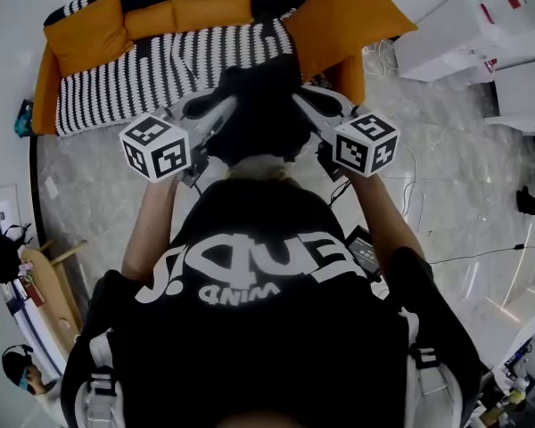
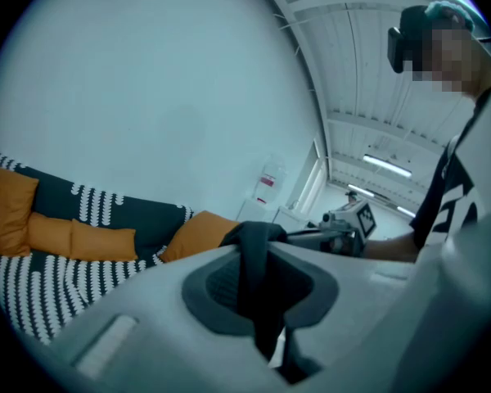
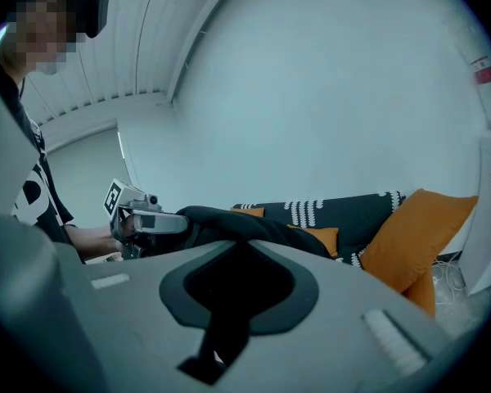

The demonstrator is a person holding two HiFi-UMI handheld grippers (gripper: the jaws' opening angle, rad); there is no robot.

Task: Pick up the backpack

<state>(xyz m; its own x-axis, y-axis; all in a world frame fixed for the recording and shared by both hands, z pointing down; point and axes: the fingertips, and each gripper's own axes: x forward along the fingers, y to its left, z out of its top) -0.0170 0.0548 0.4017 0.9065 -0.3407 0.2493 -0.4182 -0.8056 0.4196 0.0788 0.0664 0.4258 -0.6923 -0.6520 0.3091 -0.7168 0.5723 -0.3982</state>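
Before the sofa [image 1: 187, 61], left tongs [image 2: 258, 281] and right tongs [image 3: 229, 297] pinch the black backpack [image 1: 254, 105], seemingly lifted; next, the grip must hold steady.

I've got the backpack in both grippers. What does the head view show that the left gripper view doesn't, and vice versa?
Head view only: grey marble floor, white boxes, the left gripper's marker cube. Left gripper view only: white ribbed ceiling, and the jaws shut on a fold of the black fabric backpack. Both: backpack, right gripper, black-and-white striped sofa with orange cushions.
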